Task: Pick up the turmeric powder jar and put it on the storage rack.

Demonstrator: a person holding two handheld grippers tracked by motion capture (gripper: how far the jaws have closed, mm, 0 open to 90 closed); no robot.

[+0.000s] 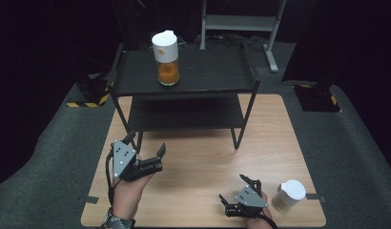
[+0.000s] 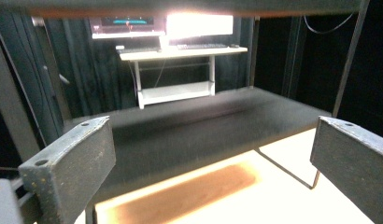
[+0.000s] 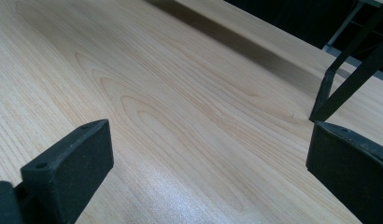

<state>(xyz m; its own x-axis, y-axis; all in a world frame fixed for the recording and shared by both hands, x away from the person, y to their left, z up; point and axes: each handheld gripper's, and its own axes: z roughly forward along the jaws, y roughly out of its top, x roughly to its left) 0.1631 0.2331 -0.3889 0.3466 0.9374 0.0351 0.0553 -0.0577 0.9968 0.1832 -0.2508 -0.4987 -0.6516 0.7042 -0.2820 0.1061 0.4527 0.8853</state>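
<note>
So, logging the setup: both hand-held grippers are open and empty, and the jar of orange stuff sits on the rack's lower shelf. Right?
Not quite: the high view shows the jar on the rack's top shelf. The left hand-held gripper and right hand-held gripper are open and empty.

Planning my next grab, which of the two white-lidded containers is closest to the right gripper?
The paper cup on the table's near right corner, beside the right gripper; the orange-filled jar stands on the far shelf.
</note>
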